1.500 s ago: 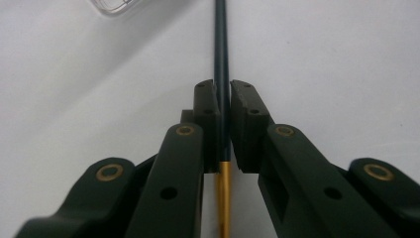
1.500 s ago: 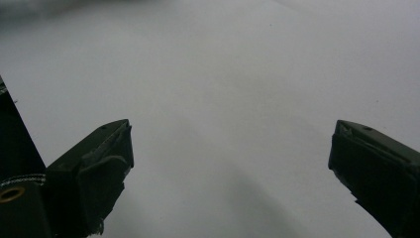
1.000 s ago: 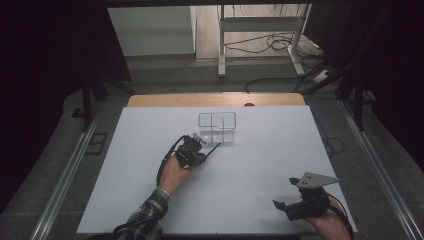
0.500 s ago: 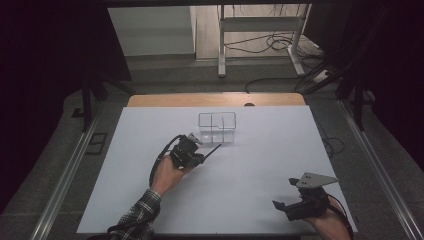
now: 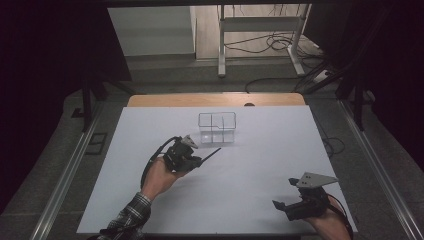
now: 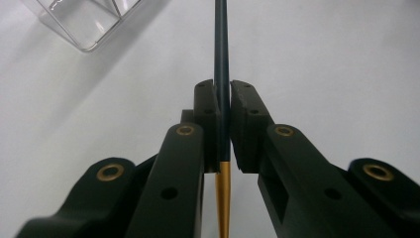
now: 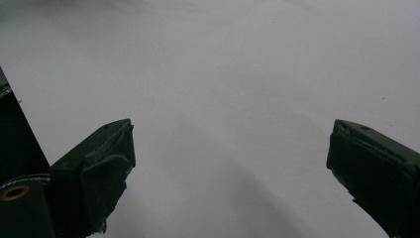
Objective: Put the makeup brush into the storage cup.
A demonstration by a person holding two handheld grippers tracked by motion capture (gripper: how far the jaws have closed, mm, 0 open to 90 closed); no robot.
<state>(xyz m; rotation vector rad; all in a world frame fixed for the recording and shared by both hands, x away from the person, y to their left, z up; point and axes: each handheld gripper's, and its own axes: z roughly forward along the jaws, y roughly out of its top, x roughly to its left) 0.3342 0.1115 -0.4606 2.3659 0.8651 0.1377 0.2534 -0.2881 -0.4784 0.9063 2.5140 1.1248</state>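
Note:
My left gripper (image 5: 199,161) is shut on a thin dark pen (image 5: 212,153) left of the table's middle; the pen points toward the clear box (image 5: 217,128). In the left gripper view the pads (image 6: 240,115) clamp the pen's dark shaft (image 6: 221,54), and its gold end (image 6: 223,198) sticks out toward the camera. A corner of the clear box (image 6: 84,20) shows at the upper left there. My right gripper (image 5: 278,205) rests near the table's front right corner, and in its own view the right gripper (image 7: 230,148) has wide jaws with nothing between them.
The clear box has divided compartments and stands on the white table (image 5: 270,145) near the middle back. A wooden strip (image 5: 165,100) runs along the far edge. Beyond it stand a metal frame (image 5: 260,30) and cables on the floor.
My left gripper has moved left and toward the near edge, away from the clear box, with the pen in it. The right gripper has stayed in place.

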